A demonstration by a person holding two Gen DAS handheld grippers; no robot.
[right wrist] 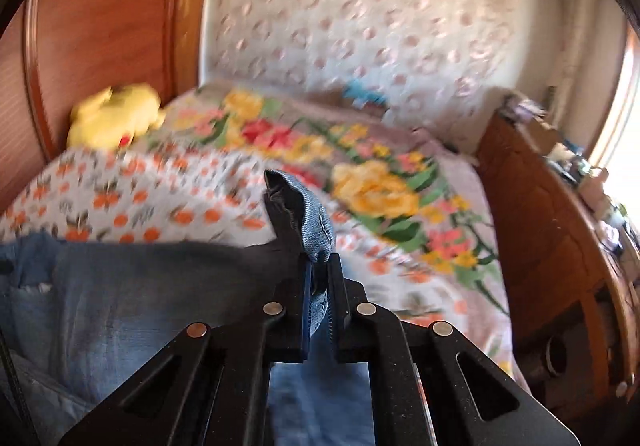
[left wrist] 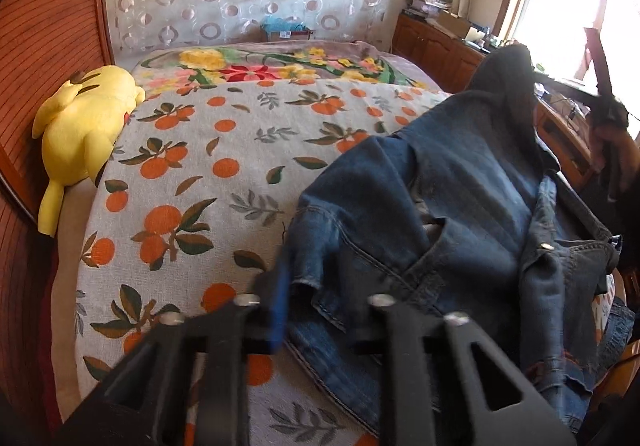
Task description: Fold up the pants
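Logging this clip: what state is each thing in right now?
Jeans: crumpled on the bed, one end lifted.
Right gripper: shut on a fold of the jeans.
Left gripper: open, fingers either side of the jeans' edge.
Plush toy: lying at the bed's left edge.
Bedspread: spread flat.

Both wrist views low, facing headboard, sharing bed (left wrist: 224,165)

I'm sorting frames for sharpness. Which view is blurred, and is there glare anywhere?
Right wrist view: motion-smeared bedspread and plush toy, though the right tool and the jeans it pinches stay sharp. Left wrist view: mostly crisp, but the window is blown out white, and the left tool is slightly soft.
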